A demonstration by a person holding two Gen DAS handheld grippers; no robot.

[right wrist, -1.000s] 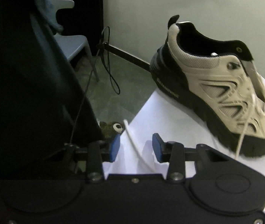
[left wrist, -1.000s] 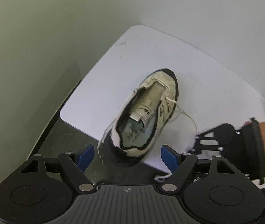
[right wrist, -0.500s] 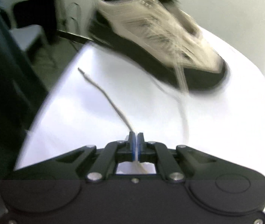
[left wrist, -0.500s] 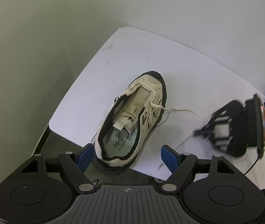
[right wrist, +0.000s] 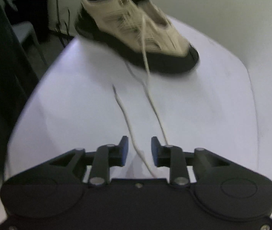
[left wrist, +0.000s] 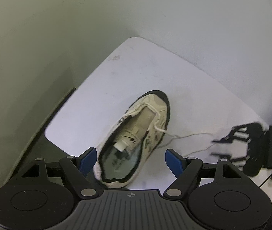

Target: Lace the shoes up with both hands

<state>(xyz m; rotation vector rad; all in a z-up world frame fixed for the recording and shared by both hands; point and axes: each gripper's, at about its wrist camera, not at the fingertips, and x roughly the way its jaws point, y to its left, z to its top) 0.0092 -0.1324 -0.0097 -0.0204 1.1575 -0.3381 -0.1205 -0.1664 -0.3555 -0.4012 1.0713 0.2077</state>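
A beige shoe with a black sole (left wrist: 136, 134) lies on the white table (left wrist: 155, 72), heel near the front edge. It shows blurred in the right wrist view (right wrist: 136, 30). Its white lace (left wrist: 185, 137) trails right across the table toward my right gripper (left wrist: 215, 147). In the right wrist view the lace (right wrist: 134, 134) runs between the open fingers of my right gripper (right wrist: 139, 150), which does not clamp it. My left gripper (left wrist: 130, 160) is open and empty, above the heel of the shoe.
A grey wall stands behind the table. The table's left edge (left wrist: 59, 115) drops to a dark floor. A grey chair (right wrist: 26, 30) and dark cables stand beyond the table in the right wrist view.
My right gripper shut on the lace half a second ago and is now open, with the lace loose between its fingers. It has drawn back from the shoe. The left gripper shifted slightly.
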